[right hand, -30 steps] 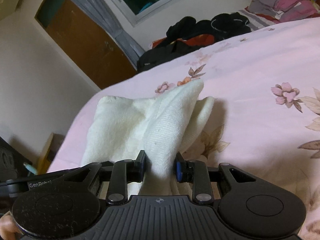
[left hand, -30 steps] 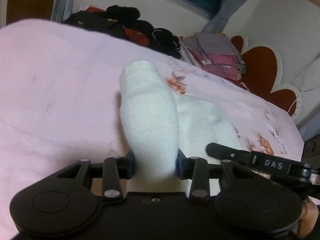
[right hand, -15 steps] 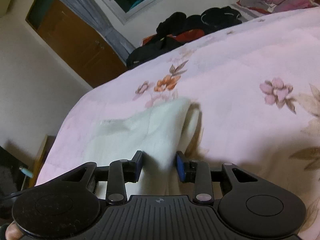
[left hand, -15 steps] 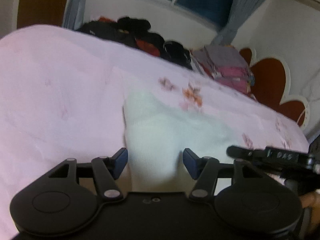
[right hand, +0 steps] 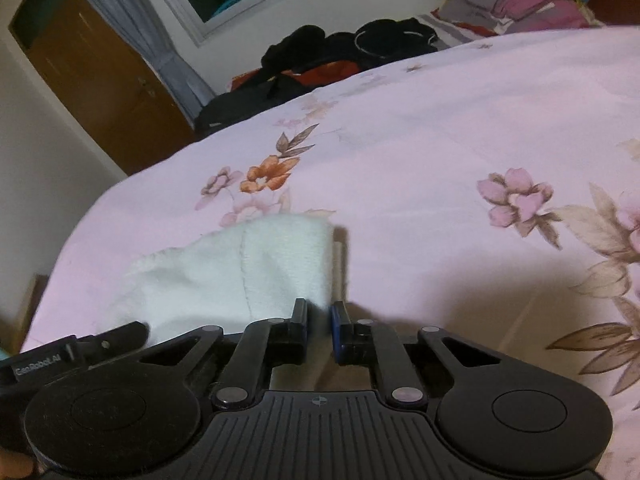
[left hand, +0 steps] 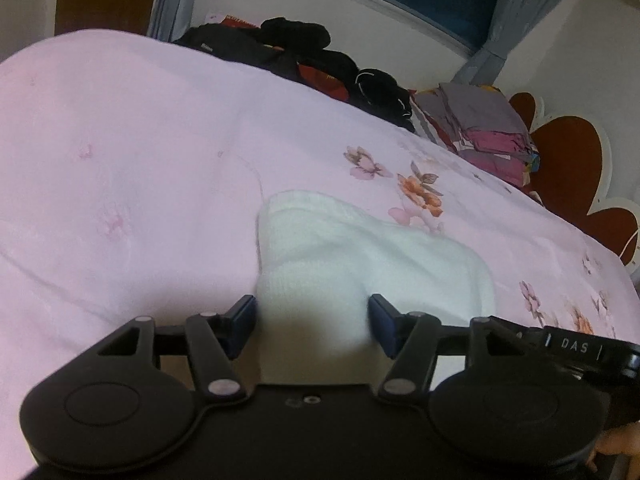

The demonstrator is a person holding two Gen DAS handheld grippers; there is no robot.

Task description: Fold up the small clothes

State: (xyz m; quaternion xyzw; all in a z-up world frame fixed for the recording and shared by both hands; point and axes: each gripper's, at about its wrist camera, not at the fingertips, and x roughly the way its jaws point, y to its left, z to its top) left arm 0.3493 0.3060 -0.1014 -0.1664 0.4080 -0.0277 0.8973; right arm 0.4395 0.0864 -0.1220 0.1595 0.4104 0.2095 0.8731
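Sock (left hand: 360, 256), white and knitted, lies flat on the pink floral bedsheet (left hand: 120, 184), just short of the orange flower print (left hand: 420, 192). I judge the fold laid down, with only release and tidying left. My left gripper (left hand: 312, 316) has its jaws spread wide, straddling the near end without pinching. My right gripper (right hand: 319, 320) has its jaws nearly together at the sock's corner; I cannot tell whether they pinch it. Its long axis runs from the left gripper toward that flower, rounded end farthest.
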